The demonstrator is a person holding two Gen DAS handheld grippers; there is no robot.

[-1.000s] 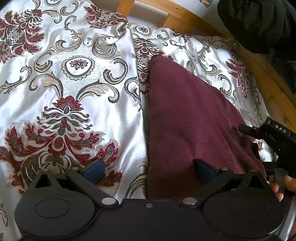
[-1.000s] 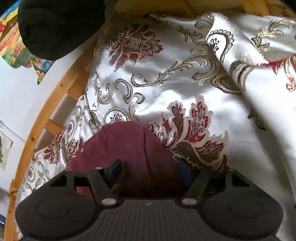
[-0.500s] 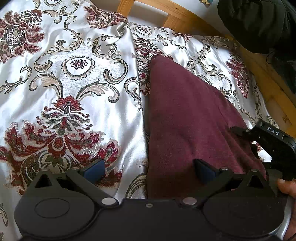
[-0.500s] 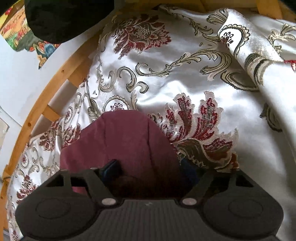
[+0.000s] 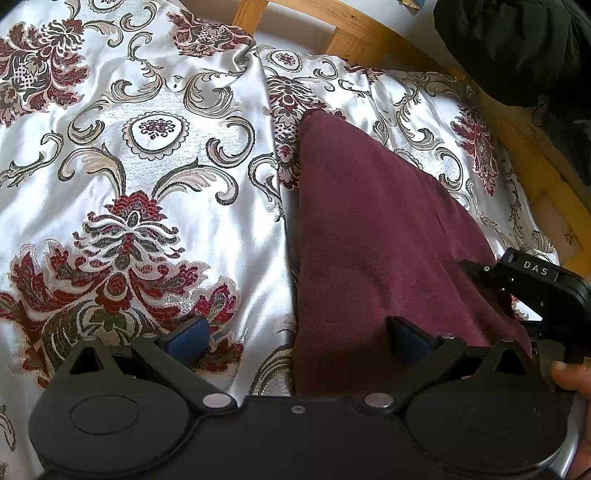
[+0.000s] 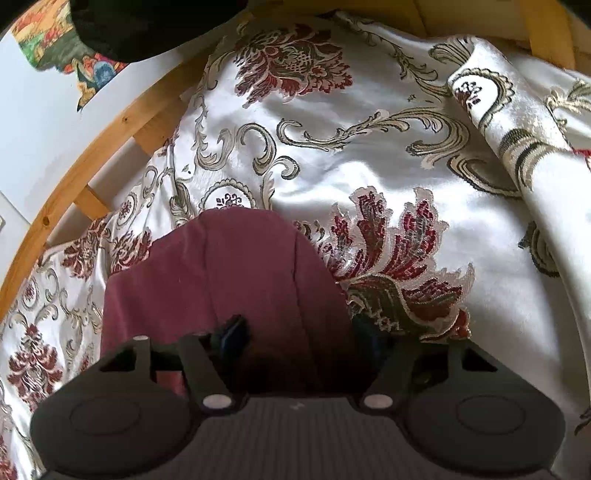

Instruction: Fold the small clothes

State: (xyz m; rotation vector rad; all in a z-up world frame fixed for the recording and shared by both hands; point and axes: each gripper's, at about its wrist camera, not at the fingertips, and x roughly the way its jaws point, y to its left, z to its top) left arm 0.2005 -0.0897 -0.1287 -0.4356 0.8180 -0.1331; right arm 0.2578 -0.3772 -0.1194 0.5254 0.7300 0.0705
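A maroon cloth [image 5: 376, 236] lies folded flat on a white satin bedspread with red floral patterns [image 5: 147, 177]. My left gripper [image 5: 295, 338] is open; its jaws straddle the cloth's left near edge, one pad on the bedspread, one over the cloth. My right gripper [image 6: 299, 332] is open over the cloth's near end [image 6: 240, 273], low and close to it. The right gripper's body also shows in the left wrist view [image 5: 535, 280] at the cloth's right edge.
A wooden bed frame [image 5: 369, 33] runs along the far edge, also in the right wrist view [image 6: 96, 147]. A black garment [image 5: 517, 48] hangs at the upper right. A raised fold of bedspread [image 6: 524, 147] lies to the right.
The right gripper has moved in over the cloth and lowered a little; the cloth fills more of its view. The left gripper has stayed still and open.
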